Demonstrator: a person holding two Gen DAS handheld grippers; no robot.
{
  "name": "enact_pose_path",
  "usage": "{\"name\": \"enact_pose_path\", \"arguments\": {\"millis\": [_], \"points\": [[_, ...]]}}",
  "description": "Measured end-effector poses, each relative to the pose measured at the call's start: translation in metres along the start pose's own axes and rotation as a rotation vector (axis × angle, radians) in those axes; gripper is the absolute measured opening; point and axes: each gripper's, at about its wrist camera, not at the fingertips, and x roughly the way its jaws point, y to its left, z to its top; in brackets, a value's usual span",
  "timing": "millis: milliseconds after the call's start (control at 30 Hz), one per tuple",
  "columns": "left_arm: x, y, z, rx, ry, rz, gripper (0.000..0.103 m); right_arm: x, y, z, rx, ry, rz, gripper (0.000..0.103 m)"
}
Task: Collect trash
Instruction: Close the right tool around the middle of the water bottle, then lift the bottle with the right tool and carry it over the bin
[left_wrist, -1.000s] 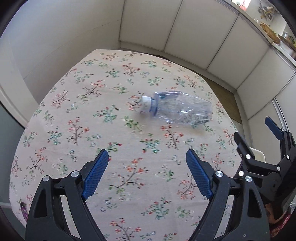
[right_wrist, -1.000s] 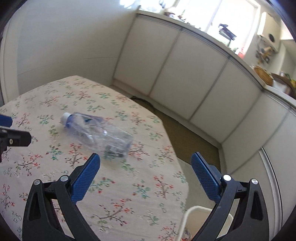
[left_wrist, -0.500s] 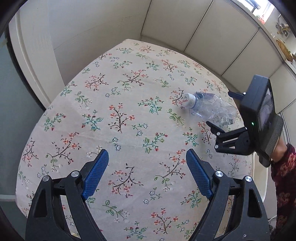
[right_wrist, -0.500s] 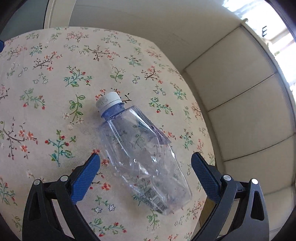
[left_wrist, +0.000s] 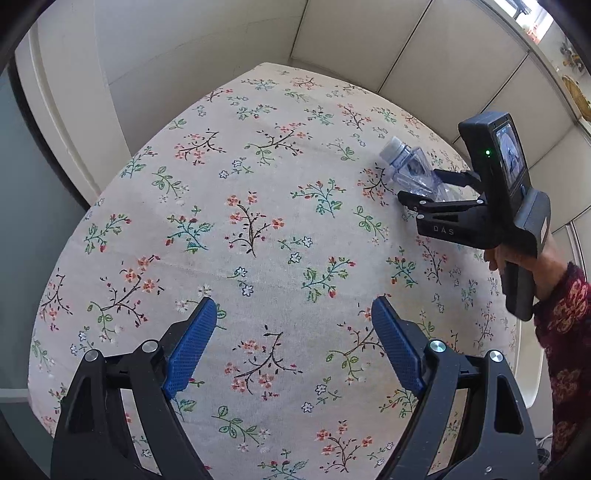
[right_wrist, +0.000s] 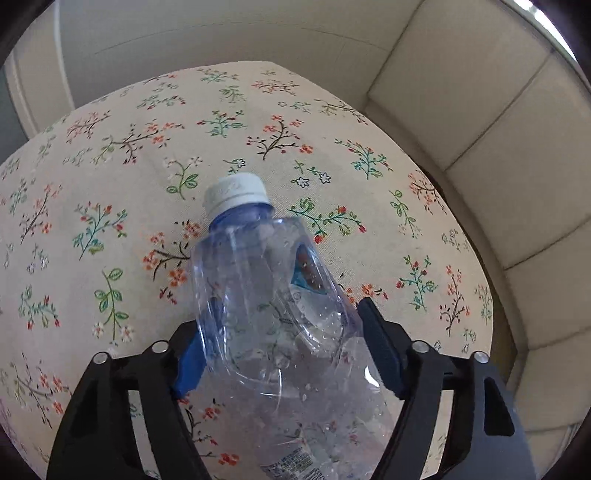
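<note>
A clear crumpled plastic bottle with a white cap lies on the floral tablecloth, near the table's far right edge. My right gripper has the bottle's body between its blue pads. Its jaws are closing, and both pads touch the bottle's sides. The cap points away from this gripper. In the left wrist view the same bottle shows between the right gripper's black fingers. My left gripper hovers open over the near part of the cloth, with nothing between its fingers.
A person's hand and patterned red sleeve hold the right gripper's handle. Pale wall panels run behind the table. A white rounded object stands past the table's right edge. The table edge drops off close behind the bottle.
My right gripper has come down over the bottle and its jaws have narrowed onto the body. The left gripper has barely shifted and stays open.
</note>
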Motion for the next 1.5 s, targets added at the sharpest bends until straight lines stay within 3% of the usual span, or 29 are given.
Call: {"name": "enact_pose_path", "arguments": {"millis": [33, 167, 267, 433, 633, 900, 1133, 1500], "points": [[-0.001, 0.0, 0.0, -0.003, -0.007, -0.002, 0.082, 0.001, -0.002, 0.001, 0.052, 0.001, 0.017, 0.022], [-0.005, -0.004, 0.001, 0.01, -0.033, 0.006, 0.082, -0.001, -0.005, -0.005, 0.226, -0.017, 0.0, 0.02], [-0.009, -0.004, 0.001, 0.011, -0.043, -0.001, 0.081, -0.003, -0.009, -0.013, 0.34, 0.008, 0.056, 0.02], [-0.019, -0.005, 0.004, -0.006, -0.067, -0.019, 0.081, -0.028, -0.012, -0.035, 0.415, -0.063, 0.091, 0.019], [-0.04, -0.023, 0.007, 0.018, -0.145, -0.033, 0.08, -0.082, -0.014, -0.052, 0.459, -0.167, 0.05, 0.019], [-0.078, -0.074, 0.002, 0.128, -0.269, -0.069, 0.08, -0.159, -0.015, -0.084, 0.504, -0.28, -0.035, 0.02], [-0.1, -0.126, -0.008, 0.214, -0.313, -0.147, 0.08, -0.217, -0.036, -0.135, 0.577, -0.336, -0.148, 0.02], [-0.115, -0.205, -0.034, 0.347, -0.348, -0.237, 0.08, -0.273, -0.072, -0.227, 0.735, -0.382, -0.298, 0.02]]}}
